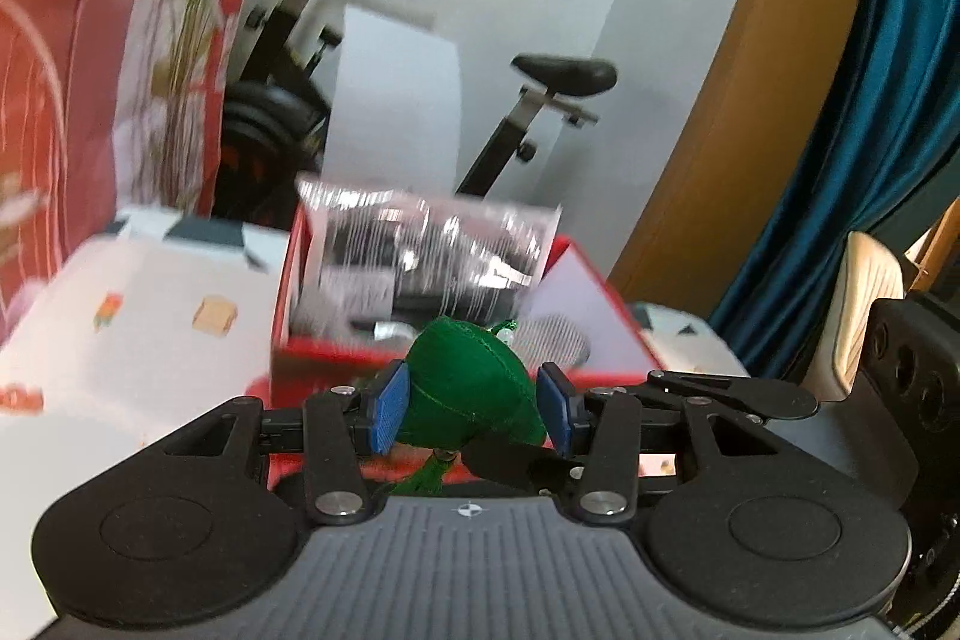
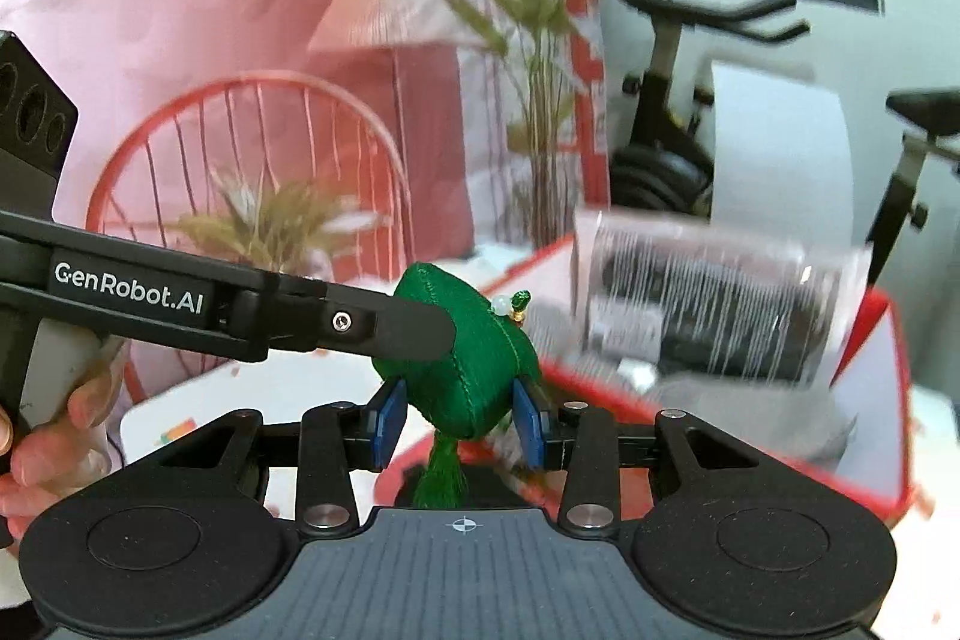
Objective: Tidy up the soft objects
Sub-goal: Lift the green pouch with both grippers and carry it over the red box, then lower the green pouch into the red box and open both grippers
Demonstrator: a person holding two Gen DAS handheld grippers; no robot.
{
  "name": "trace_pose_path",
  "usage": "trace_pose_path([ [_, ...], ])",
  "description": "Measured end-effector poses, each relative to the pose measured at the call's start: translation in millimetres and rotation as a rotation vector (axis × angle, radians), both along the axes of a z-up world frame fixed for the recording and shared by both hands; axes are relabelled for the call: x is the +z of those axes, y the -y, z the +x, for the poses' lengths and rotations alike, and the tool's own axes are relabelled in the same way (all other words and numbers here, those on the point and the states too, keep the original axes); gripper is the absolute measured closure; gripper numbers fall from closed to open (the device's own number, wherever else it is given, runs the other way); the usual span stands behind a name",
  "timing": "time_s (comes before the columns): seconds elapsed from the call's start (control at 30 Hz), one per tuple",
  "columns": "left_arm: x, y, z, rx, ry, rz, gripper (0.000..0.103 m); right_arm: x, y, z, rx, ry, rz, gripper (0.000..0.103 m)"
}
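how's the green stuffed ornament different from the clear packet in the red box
The green stuffed ornament is opaque, rounded fabric with a tassel; the clear packet is flat, shiny and see-through. The ornament is held above the red box by both tongs, left and right; the packet stands inside it.

The left tongs (image 1: pixel 474 409) are black, with flat arms joined by round silver screws and two blue ridged pads (image 1: pixel 393 406) at the tips. Behind them sits a grey ribbed block with a small white cross mark. The right tongs (image 2: pixel 459 421) look just the same. From the side, one black arm carries white letters reading GenRobot.AI. A hand (image 2: pixel 45 451) grips a grey handle.
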State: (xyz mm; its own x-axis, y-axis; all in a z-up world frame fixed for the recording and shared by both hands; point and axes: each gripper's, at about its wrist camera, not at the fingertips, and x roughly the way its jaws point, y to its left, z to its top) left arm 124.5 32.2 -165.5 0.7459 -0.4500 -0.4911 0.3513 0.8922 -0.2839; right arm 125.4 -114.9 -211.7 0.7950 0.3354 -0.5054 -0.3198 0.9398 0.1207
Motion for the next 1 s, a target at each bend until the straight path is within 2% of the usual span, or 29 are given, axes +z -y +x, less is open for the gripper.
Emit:
trace_pose_path([
  [0.13,19,5,13,-0.003,0.040,-0.015,0.054,27,8,10,0.002,0.062,-0.025,0.067],
  [0.37,58,17,45,-0.008,0.155,-0.036,0.053,72,28,41,-0.008,0.178,-0.055,0.067],
  [0.47,64,21,66,-0.001,0.176,-0.053,0.053,83,36,59,-0.017,0.226,-0.091,0.067],
  [0.57,62,30,80,0.000,0.223,-0.015,0.053,88,45,77,-0.027,0.252,-0.114,0.067],
  [0.63,55,35,92,0.007,0.210,-0.006,0.053,86,48,89,-0.032,0.253,-0.126,0.067],
  [0.73,39,34,112,0.011,0.152,-0.034,0.053,72,54,106,-0.035,0.225,-0.147,0.067],
  [1.0,-23,47,155,-0.010,-0.044,-0.016,0.053,3,72,141,-0.080,0.029,-0.129,0.067],
])
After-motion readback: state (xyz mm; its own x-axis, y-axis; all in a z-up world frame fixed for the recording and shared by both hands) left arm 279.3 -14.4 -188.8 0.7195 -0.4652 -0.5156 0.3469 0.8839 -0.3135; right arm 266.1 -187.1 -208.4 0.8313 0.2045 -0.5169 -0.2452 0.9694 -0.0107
